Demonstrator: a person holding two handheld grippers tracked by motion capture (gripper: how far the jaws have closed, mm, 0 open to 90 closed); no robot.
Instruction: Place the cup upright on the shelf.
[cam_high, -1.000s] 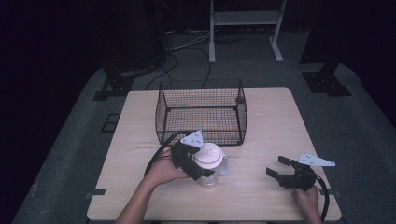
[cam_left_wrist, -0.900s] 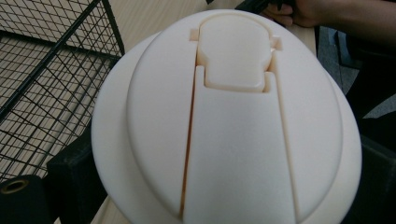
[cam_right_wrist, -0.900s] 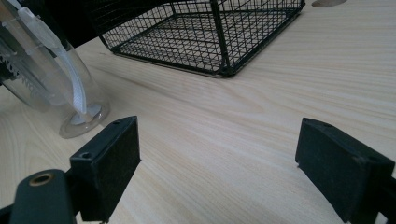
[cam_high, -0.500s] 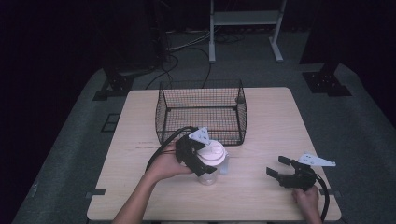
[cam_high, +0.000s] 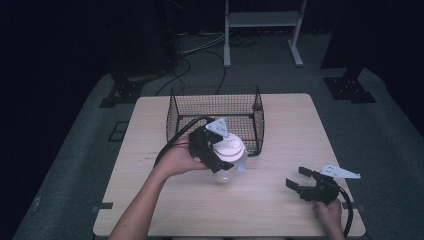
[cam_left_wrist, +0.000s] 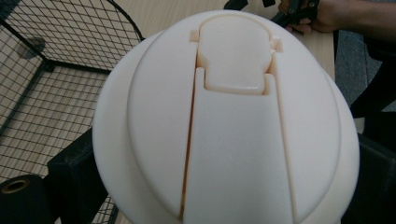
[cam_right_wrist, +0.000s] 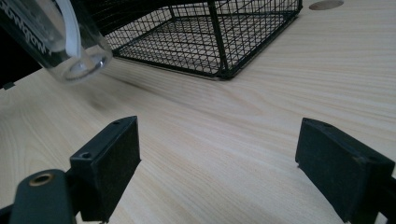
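Table carrying a wire basket at its far centre. Just in front of the basket, the left gripper clamps a clear bottle under its cream lid, lifted and tilted. Right gripper, well right of the basket, jaws spread, empty.

1. Bottle: clear plastic body, cream-white flip-top lid, lid closed. Held tilted above the table, clear of its surface, just near of the basket.
2. Wire basket: black mesh, open top, upright on the table's far half.
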